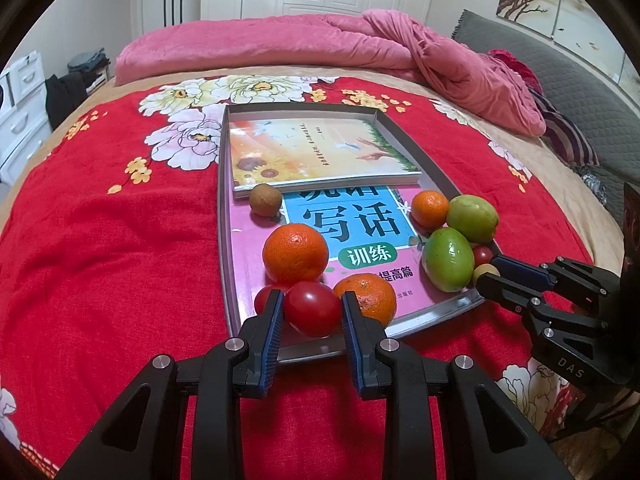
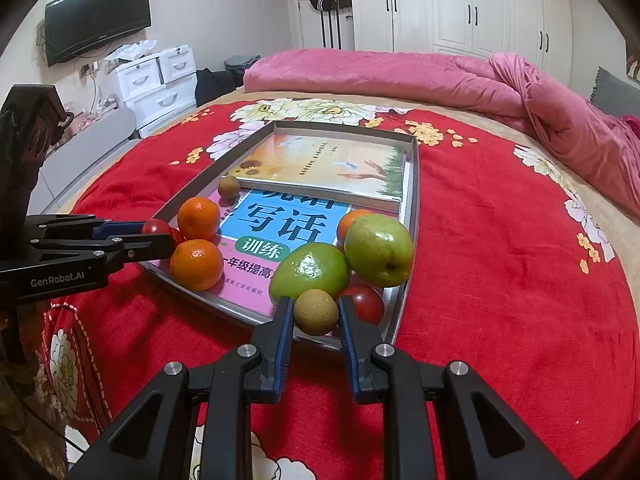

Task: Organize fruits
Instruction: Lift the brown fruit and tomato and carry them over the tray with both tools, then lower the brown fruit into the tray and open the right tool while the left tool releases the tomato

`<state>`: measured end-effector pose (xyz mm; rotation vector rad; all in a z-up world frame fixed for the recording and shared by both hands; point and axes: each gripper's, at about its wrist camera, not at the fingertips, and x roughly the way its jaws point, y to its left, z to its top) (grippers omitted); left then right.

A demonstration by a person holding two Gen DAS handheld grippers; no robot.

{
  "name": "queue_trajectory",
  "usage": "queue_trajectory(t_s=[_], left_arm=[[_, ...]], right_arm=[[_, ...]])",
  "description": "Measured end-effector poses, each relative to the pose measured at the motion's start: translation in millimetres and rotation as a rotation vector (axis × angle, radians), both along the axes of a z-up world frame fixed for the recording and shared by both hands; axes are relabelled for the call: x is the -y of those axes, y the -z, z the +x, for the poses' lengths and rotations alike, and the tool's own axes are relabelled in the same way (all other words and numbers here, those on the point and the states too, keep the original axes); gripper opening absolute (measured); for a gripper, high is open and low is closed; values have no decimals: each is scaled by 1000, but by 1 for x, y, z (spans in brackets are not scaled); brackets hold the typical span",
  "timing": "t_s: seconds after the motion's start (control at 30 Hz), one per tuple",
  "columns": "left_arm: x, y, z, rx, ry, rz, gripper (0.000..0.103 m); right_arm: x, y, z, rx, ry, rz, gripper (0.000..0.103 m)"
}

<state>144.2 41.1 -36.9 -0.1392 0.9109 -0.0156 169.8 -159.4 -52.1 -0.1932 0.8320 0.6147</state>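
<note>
A silver tray [image 1: 223, 220] lies on the red flowered bedspread with two books and loose fruit in it. My left gripper [image 1: 312, 299] is shut on a red tomato [image 1: 313, 314] at the tray's near edge, between a second tomato [image 1: 262, 296] and an orange [image 1: 370, 294]. My right gripper [image 2: 316, 307] is shut on a small tan round fruit [image 2: 315, 313] at the tray's near right corner, in front of two green fruits [image 2: 310, 268] [image 2: 378, 250] and another tomato [image 2: 366, 302]. Each gripper also shows side-on in the other view.
More oranges [image 1: 295, 253] [image 1: 430, 209] and a brown fruit [image 1: 264, 200] rest on the pink book [image 1: 360, 220]. A sunflower-cover book [image 1: 316, 152] fills the tray's far half. A pink quilt [image 1: 320, 40] is piled at the bed's far side, with white drawers [image 2: 160, 80] beyond the bed.
</note>
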Motion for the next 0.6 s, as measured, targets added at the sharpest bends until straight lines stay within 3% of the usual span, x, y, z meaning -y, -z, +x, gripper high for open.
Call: queue_trajectory(t_s=[0.33,0.6], left_arm=[[-1,0,0,0,-1,0,30],[-2,0,-1,0,-4,-5,30]], right_arm=[[2,-3,-1,5,8,7,26],[1,-10,-7,50,5,6,41]])
